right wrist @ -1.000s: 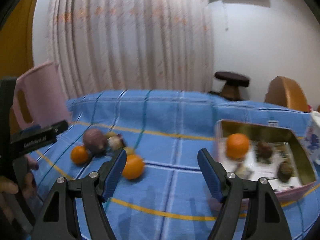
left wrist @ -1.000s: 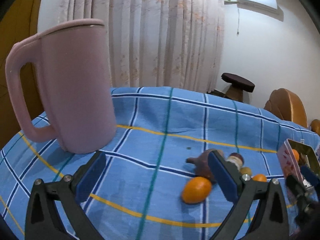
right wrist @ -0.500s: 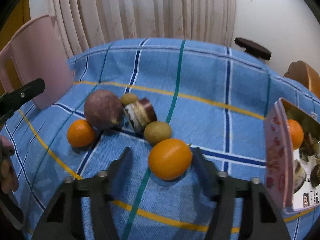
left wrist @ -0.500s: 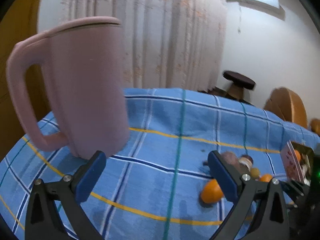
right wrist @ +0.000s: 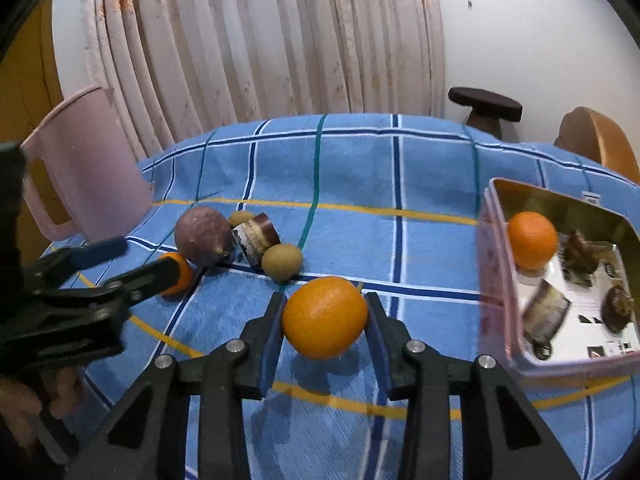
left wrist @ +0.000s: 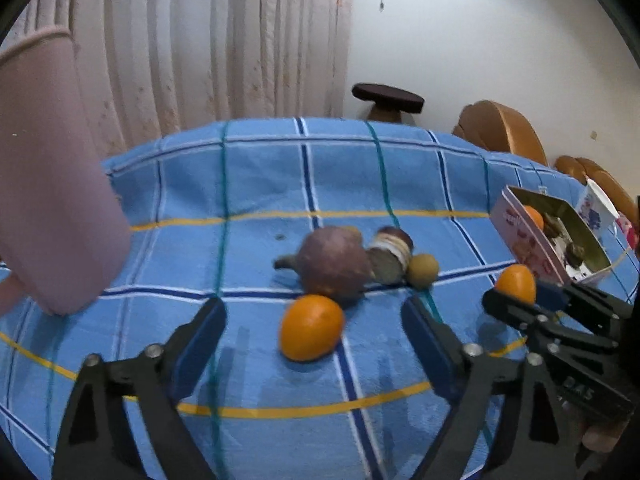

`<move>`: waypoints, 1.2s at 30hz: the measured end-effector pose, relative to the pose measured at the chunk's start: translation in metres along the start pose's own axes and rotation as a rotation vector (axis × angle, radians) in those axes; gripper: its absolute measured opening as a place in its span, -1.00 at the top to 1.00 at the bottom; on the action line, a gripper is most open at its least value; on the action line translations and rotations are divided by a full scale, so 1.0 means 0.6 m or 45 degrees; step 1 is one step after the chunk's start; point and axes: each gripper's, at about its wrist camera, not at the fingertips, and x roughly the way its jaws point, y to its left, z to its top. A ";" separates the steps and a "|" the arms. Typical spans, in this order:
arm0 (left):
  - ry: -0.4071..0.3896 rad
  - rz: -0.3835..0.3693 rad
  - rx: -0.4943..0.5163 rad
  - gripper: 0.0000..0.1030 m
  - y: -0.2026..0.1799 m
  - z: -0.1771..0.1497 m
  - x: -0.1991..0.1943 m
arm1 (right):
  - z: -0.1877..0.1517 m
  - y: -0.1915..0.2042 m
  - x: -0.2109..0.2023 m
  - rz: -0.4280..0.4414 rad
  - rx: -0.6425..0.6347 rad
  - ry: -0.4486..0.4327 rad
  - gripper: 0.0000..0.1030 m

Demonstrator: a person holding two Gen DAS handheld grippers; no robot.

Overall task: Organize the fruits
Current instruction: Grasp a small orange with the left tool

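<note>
On blue plaid cloth (right wrist: 400, 208) (curtain (right wrist: 280, 40) behind) | right fingers (right wrist: 276, 320) closing on orange (right wrist: 325, 317) | left fingers (left wrist: 200, 332) wide, closing

The right gripper (right wrist: 325, 320) has its fingers (right wrist: 271, 328) on both sides of an orange (right wrist: 325, 317) that lies on the blue checked cloth (right wrist: 420, 248) of the table, the jaws closing and the pads at its skin. Just behind it lies a small brown fruit (right wrist: 282, 261), then a cut dark piece (right wrist: 256, 238), a purple round fruit (right wrist: 204, 236) and a smaller orange (right wrist: 176, 273) partly behind the left gripper (right wrist: 124, 260). A pink jug (right wrist: 86, 168) stands at left. At right, a pink tin (right wrist: 492, 280) holds another orange (right wrist: 531, 240) and dark pieces.
</note>
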 end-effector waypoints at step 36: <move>-0.265 0.169 -0.079 0.27 -0.038 -0.004 -0.036 | 0.006 -0.001 -0.058 0.002 -0.045 -0.227 0.21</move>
